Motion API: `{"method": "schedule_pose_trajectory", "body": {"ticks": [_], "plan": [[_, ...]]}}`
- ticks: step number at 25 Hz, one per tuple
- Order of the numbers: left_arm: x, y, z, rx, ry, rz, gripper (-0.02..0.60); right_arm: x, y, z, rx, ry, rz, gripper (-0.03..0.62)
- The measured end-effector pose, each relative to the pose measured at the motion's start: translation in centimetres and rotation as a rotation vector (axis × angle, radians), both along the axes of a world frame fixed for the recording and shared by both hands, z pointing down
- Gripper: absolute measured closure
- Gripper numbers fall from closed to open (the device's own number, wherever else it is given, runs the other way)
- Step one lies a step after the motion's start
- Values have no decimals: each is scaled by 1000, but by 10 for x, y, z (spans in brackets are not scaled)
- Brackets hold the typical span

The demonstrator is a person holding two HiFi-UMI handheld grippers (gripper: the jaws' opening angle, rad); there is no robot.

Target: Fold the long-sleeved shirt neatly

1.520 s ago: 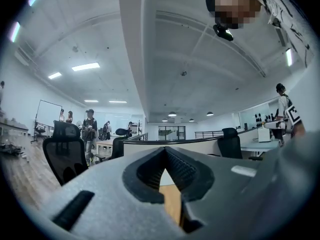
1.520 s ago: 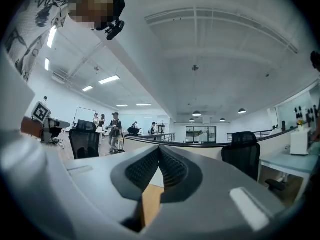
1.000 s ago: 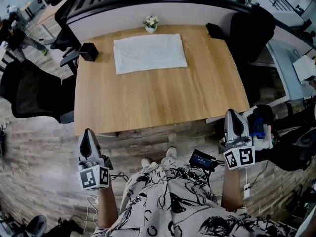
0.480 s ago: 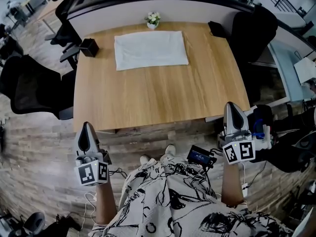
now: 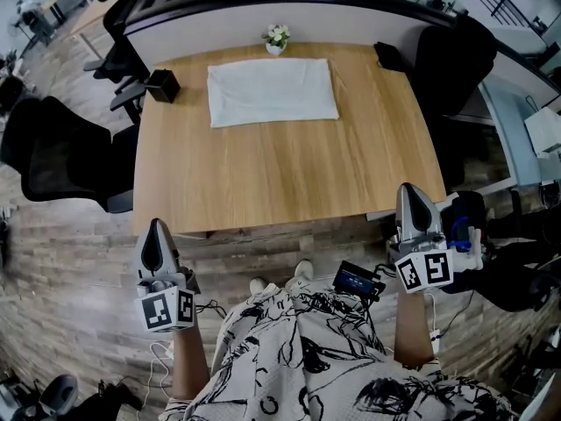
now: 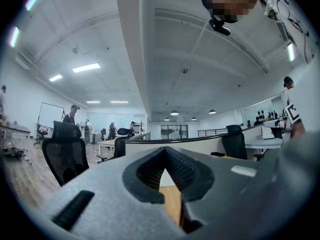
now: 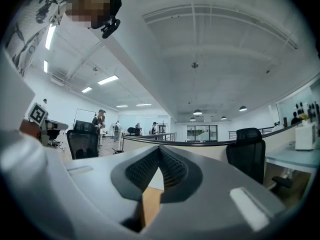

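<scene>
1. The wooden counter (image 5: 280, 174) spreads out in front of me, its near half bare.
2. The long-sleeved shirt (image 5: 273, 92) lies flat on the far half of the counter. It is white and shows as a smooth, wide rectangle with fairly straight edges and no sleeve sticking out.
3. My right gripper (image 5: 410, 193) is held off the counter's near right corner, well apart from the shirt, jaws pressed together with nothing between them.
4. My left gripper (image 5: 156, 231) is held off the near left corner, also closed and empty.
5. A black box (image 5: 163, 85) stands near the shirt's left edge.
6. A small flower pot (image 5: 277, 38) stands just beyond the shirt's far edge.
</scene>
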State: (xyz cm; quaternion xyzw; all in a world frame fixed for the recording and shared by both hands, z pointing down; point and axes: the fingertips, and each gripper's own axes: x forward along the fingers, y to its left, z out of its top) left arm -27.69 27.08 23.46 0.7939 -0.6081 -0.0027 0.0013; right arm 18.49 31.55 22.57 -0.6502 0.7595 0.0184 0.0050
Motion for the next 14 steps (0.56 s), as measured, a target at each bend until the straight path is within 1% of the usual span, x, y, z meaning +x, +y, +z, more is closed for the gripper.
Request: {"method": "schedule_pose_trajectory", "body": {"ticks": [9,14], "plan": [[-2,0,1,-2,-13,-1,577,-2,-2,2,1,-6,8,583],[0,-3,-2,3,2,0,577,-4,-4,1,-2,-4,2,583]]}}
